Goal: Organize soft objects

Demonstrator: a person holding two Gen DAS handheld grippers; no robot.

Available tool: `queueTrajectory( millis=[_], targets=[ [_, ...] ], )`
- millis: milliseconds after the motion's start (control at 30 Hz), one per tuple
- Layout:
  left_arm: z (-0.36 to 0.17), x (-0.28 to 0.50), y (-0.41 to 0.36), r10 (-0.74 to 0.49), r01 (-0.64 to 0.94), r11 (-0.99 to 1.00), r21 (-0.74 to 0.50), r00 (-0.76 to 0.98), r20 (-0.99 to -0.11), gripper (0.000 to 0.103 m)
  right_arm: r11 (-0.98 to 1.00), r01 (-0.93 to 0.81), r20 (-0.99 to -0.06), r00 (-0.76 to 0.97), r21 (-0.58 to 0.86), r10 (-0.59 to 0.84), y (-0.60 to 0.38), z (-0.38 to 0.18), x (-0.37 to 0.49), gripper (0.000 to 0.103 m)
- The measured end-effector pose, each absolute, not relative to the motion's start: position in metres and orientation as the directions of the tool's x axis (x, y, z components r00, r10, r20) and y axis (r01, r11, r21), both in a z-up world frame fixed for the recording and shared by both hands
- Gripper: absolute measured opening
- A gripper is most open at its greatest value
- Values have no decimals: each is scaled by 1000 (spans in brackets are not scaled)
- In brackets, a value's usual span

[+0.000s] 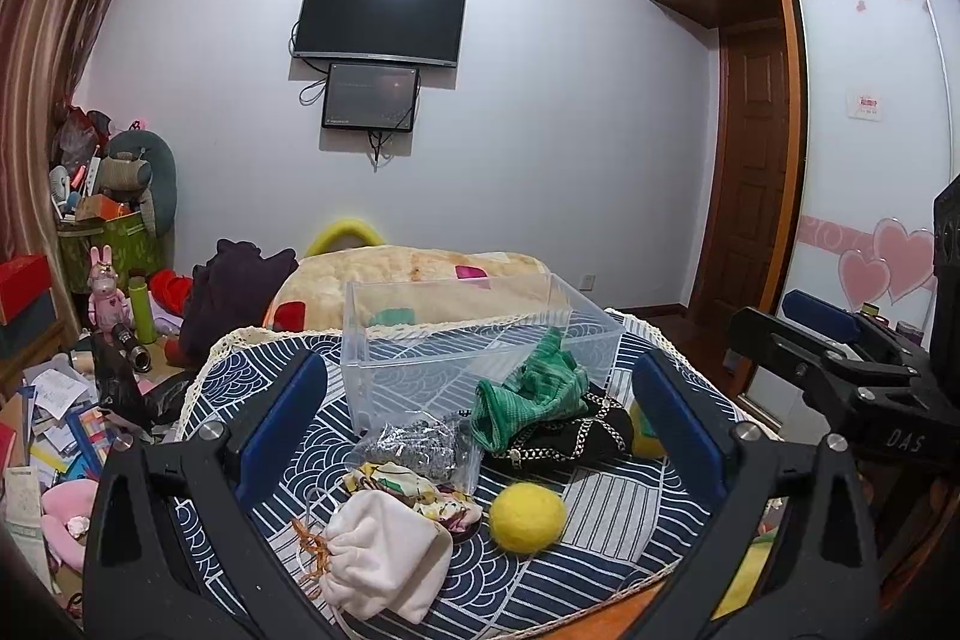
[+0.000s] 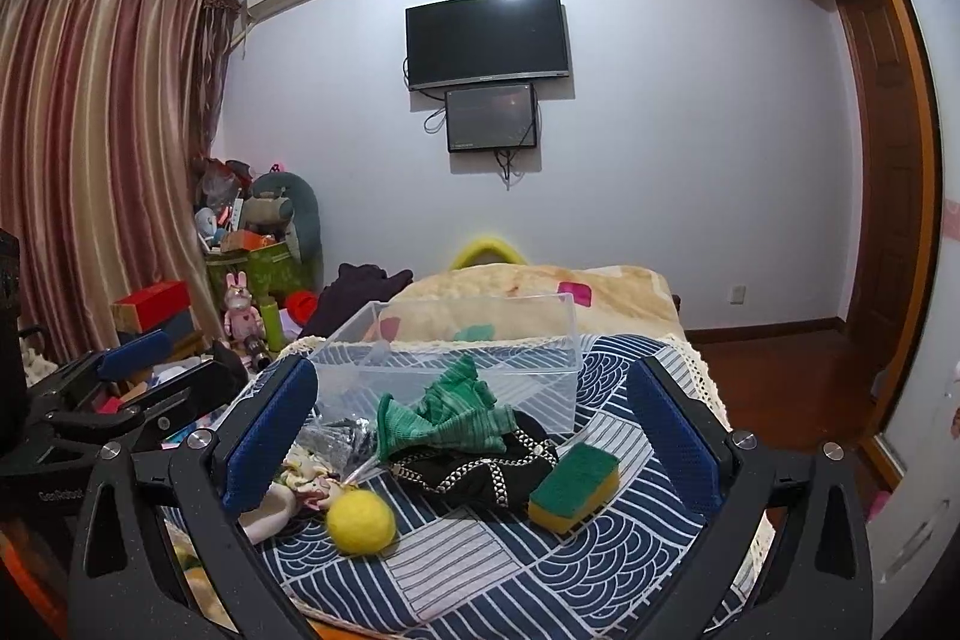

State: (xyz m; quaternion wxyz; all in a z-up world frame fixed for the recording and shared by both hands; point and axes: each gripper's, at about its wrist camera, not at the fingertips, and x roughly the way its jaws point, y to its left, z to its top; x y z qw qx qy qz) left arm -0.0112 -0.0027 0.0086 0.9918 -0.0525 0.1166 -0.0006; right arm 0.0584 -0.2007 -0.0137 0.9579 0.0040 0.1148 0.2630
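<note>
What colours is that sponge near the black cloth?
The sponge is green on top, yellow beneath; the right wrist view shows it best.

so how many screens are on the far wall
2. A large dark television is mounted high on the far wall, and a smaller screen hangs directly beneath it, slightly right of its centre. Both look switched off.
</note>
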Motion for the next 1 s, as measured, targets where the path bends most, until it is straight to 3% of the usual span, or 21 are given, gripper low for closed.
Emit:
queueTrajectory(
  millis=[367, 400, 467, 633, 1000],
  targets=[
    [2, -8, 2, -40, 7, 991, -133, 969, -245, 102, 857, -510, -218, 830, 75, 513, -200, -15, 58, 100],
    [0, -8, 4, -40, 5, 991, -136, 967, -253, 101, 855, -512, -221, 828, 79, 516, -200, -15, 59, 99],
    [-5, -7, 7, -35, -2, 991, -134, 962, -271, 85, 847, -524, -232, 816, 93, 530, -199, -17, 62, 92],
    [-28, -2, 18, -33, -17, 991, -135, 933, -360, 72, 821, -557, -280, 774, 126, 568, -193, -28, 72, 81],
    [-70, 8, 38, -6, -67, 989, -133, 872, -490, 69, 763, -632, -452, 645, 137, 616, -149, -73, 90, 68]
  ],
)
